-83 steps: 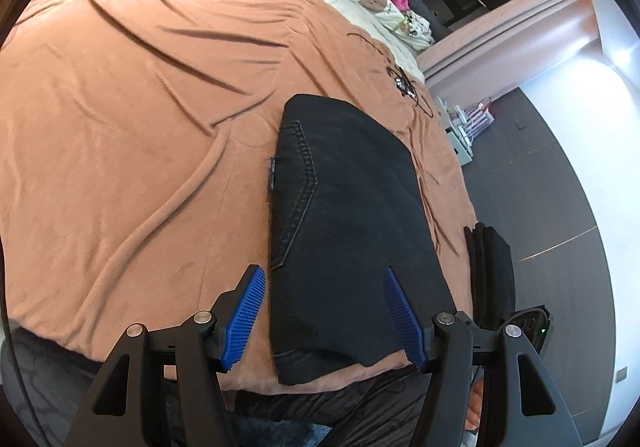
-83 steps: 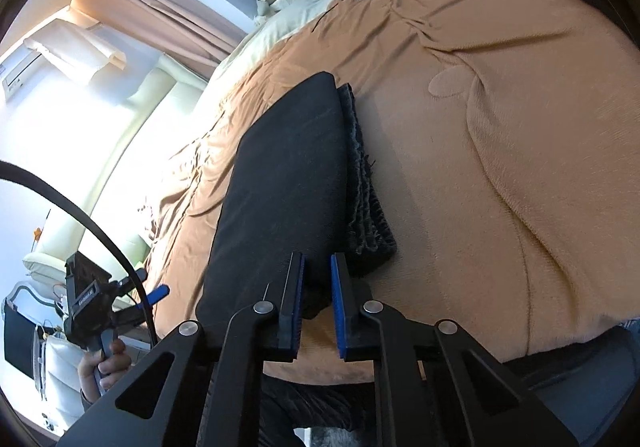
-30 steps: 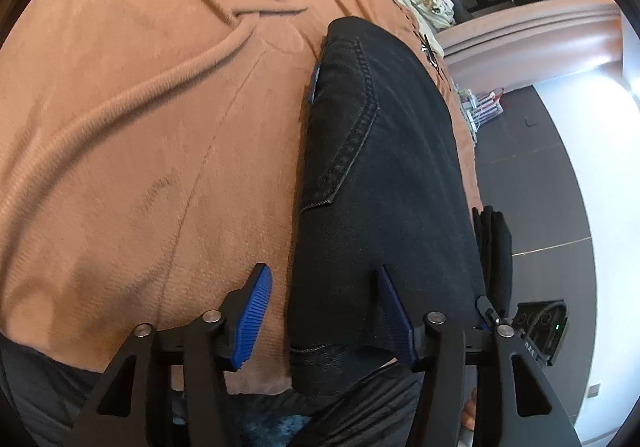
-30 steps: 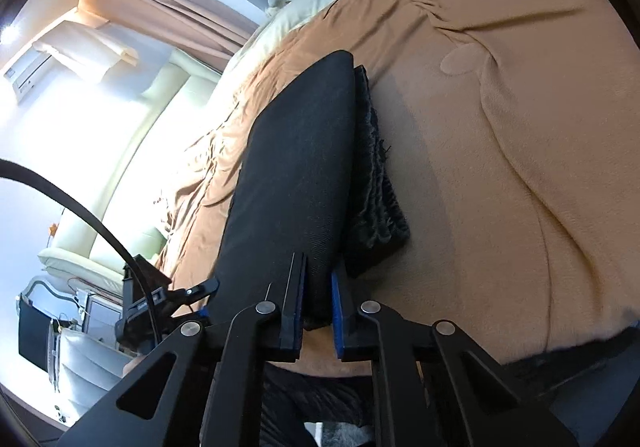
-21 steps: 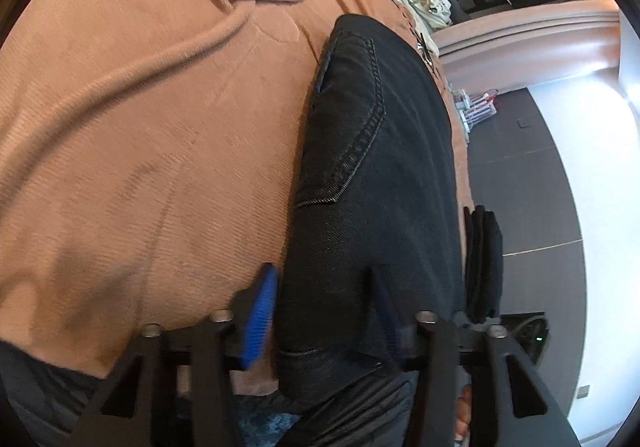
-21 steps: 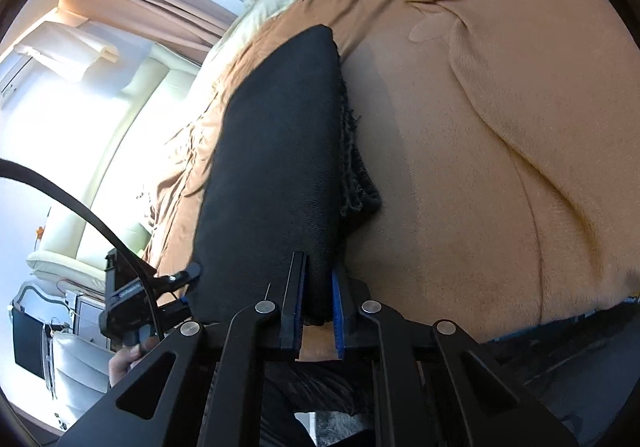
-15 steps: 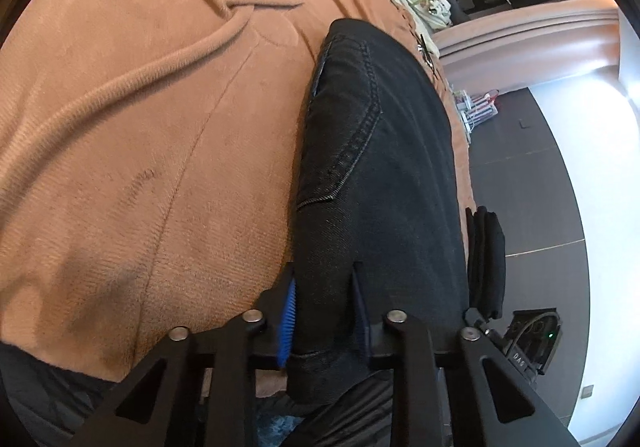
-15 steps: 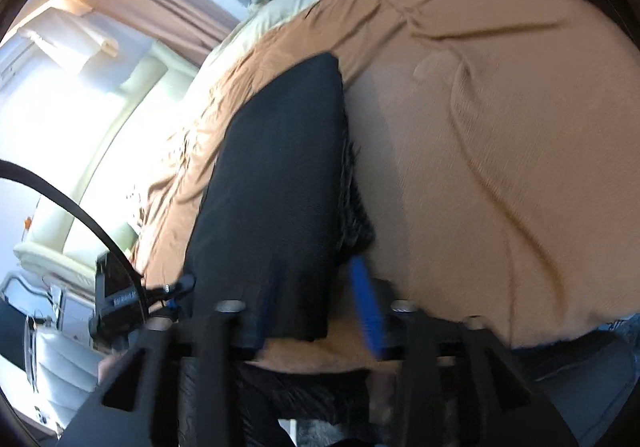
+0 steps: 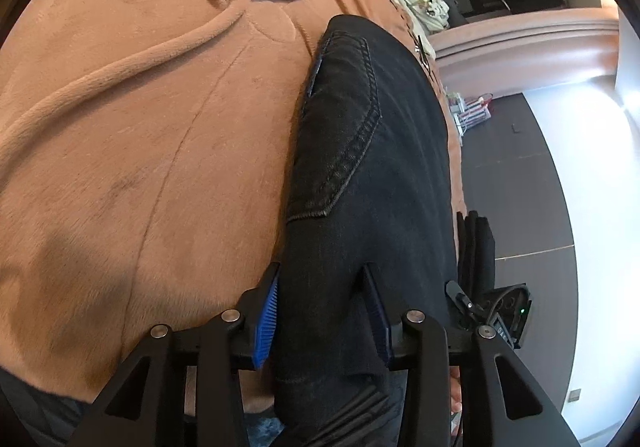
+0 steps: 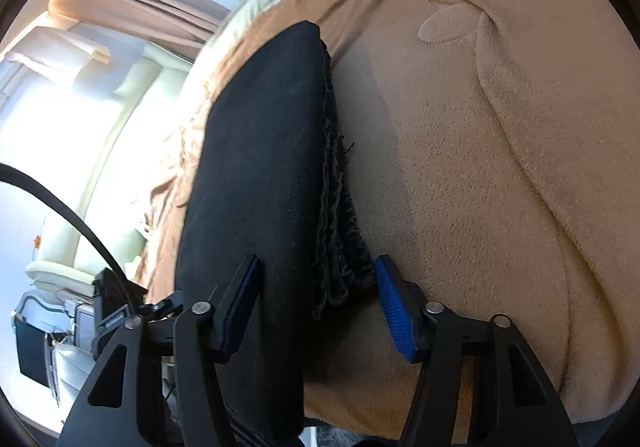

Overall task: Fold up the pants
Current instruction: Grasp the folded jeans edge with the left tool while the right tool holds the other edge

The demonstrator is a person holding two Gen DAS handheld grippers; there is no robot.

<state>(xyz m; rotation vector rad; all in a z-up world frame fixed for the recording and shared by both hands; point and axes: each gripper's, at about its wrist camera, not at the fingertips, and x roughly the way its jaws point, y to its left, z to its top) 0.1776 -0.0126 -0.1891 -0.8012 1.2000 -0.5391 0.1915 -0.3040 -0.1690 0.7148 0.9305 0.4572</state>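
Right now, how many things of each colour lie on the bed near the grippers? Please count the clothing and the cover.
Black: 1, the folded pants.
Brown: 1, the blanket under them.
Total: 2.

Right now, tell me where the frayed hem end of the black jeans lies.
In the right wrist view the frayed hem sits along the right edge of the folded black jeans, on the brown blanket, just inside the right gripper's right pad.

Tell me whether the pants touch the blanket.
Touching. The right wrist view shows the folded pants lying flat on the blanket, frayed hems resting on it.
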